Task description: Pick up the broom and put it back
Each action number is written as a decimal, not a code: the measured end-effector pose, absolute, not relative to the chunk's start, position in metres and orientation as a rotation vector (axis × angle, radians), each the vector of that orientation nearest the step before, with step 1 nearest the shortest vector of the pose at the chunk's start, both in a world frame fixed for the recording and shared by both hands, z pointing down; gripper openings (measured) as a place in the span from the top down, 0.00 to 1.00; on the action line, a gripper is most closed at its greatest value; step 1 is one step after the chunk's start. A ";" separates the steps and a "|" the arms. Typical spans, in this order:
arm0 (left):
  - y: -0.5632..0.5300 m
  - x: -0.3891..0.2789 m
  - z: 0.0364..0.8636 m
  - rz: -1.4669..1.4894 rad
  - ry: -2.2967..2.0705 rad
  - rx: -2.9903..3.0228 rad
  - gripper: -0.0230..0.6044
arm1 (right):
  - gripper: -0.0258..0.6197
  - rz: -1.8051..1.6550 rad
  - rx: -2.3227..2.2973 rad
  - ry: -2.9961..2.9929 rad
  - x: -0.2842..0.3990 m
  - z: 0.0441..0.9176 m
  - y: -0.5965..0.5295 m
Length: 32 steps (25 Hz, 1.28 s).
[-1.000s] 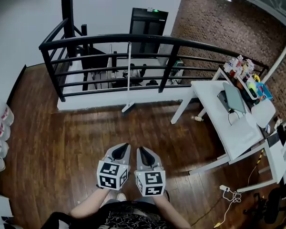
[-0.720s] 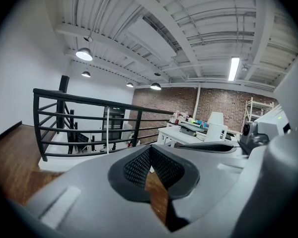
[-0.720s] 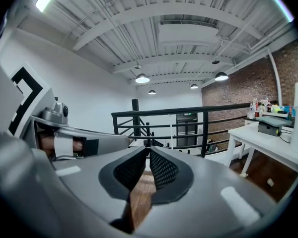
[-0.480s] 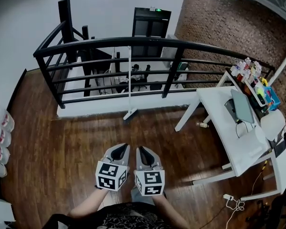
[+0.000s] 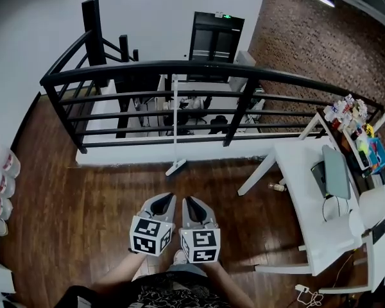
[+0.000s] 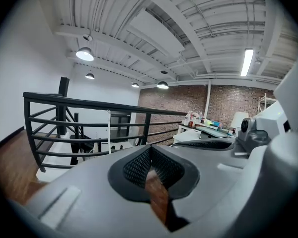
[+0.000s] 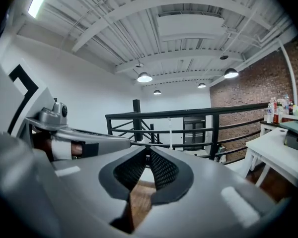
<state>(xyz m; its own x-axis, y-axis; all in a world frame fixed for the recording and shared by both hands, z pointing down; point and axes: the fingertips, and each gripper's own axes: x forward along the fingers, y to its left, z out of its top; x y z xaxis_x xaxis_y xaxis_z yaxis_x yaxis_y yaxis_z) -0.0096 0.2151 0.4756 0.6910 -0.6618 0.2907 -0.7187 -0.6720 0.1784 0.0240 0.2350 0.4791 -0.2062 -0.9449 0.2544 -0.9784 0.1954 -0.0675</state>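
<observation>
Jaws pressed together and empty, the left gripper (image 5: 169, 196) and right gripper (image 5: 188, 199) face the broom (image 5: 175, 124), propped against the railing (image 5: 179, 66) well ahead. Only the head view shows its bristles on the floor (image 5: 83, 197); the gripper views catch just the handle.

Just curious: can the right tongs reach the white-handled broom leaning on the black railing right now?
Probably not yet: the shut right tongs sit well short of the white-handled broom. Only brown wooden floor lies between, so nothing blocks the way.

Railing (image 5: 179, 66): spans the far edge of the floor (image 5: 83, 197).
Broom (image 5: 174, 133): upright against the railing, centre.
Surface (image 5: 305, 197): right, before the railing.
Left gripper (image 5: 167, 197), right gripper (image 5: 189, 201): side by side, nearest, well apart from the broom.
</observation>
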 end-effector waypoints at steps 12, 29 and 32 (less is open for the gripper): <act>0.128 0.035 0.479 0.285 -1.189 2.571 0.96 | 0.96 0.308 1.795 -2.373 0.075 0.476 0.142; -0.054 0.045 0.483 0.253 -1.203 2.552 0.96 | 0.96 0.305 1.777 -2.366 0.082 0.484 -0.036; -0.094 0.044 0.481 0.264 -1.193 2.547 0.96 | 0.96 0.326 1.772 -2.346 0.080 0.483 -0.074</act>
<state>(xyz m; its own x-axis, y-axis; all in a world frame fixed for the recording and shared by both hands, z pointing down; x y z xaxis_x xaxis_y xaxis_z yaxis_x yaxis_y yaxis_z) 0.0440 -0.0939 0.4809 0.6353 -0.7136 0.2954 -0.7716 -0.6026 0.2037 0.0803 -0.0737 0.4827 -0.2716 -0.9222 0.2753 -0.9623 0.2642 -0.0642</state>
